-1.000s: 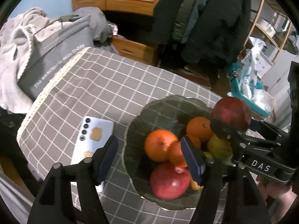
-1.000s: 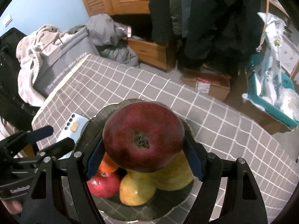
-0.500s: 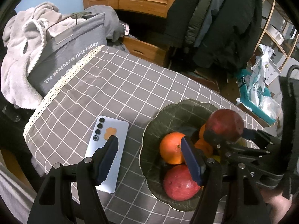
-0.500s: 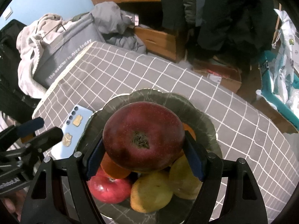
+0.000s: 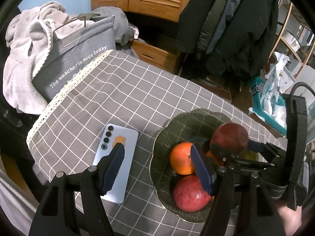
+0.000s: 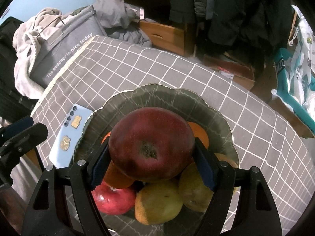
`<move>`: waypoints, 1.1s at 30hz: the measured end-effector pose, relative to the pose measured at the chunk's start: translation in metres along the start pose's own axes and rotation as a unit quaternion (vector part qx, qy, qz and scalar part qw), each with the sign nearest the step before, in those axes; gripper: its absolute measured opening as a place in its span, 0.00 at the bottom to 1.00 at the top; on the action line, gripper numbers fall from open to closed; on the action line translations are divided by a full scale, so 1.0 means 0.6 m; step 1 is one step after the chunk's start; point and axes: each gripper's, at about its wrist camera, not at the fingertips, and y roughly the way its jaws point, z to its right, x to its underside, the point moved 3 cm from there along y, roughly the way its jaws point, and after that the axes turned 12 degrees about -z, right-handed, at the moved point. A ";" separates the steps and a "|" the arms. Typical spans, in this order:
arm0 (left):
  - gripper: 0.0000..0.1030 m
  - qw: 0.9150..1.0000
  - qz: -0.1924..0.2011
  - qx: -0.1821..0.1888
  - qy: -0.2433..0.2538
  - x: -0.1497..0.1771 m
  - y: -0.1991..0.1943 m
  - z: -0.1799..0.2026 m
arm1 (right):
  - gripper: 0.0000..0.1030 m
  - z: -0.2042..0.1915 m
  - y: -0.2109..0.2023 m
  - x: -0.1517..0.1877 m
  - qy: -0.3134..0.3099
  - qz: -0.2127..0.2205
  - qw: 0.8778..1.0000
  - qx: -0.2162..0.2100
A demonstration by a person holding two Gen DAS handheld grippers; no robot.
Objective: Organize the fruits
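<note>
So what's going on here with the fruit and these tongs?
A person is loading fruit into the dark green bowl on the checked tablecloth. The right tongs have just been opening around a dark red apple that sits on the oranges and pears, apparently letting it go. The left tongs hover empty beside the bowl, over a phone.

Left wrist view looks steeply down from above the table's (image 5: 126,90) near edge, facing its far corner. Right wrist view sits closer, directly over the bowl (image 6: 157,96). Both share the bowl (image 5: 177,122), phone (image 5: 118,165) and grey bag (image 6: 65,39).
</note>
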 end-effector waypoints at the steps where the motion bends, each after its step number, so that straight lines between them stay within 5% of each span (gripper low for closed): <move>1: 0.69 1.000 0.001 0.001 -0.001 0.000 -0.002 -0.001 | 0.87 -0.003 -0.007 -0.001 -0.004 0.009 1.000 -0.001; 12: 0.69 1.000 0.018 0.003 0.008 0.000 -0.030 0.009 | 0.86 -0.007 -0.053 0.006 -0.012 0.035 0.998 0.042; 33: 0.85 0.992 0.104 0.022 0.072 0.015 -0.165 0.084 | 0.87 0.025 -0.317 0.076 0.018 0.178 0.978 0.111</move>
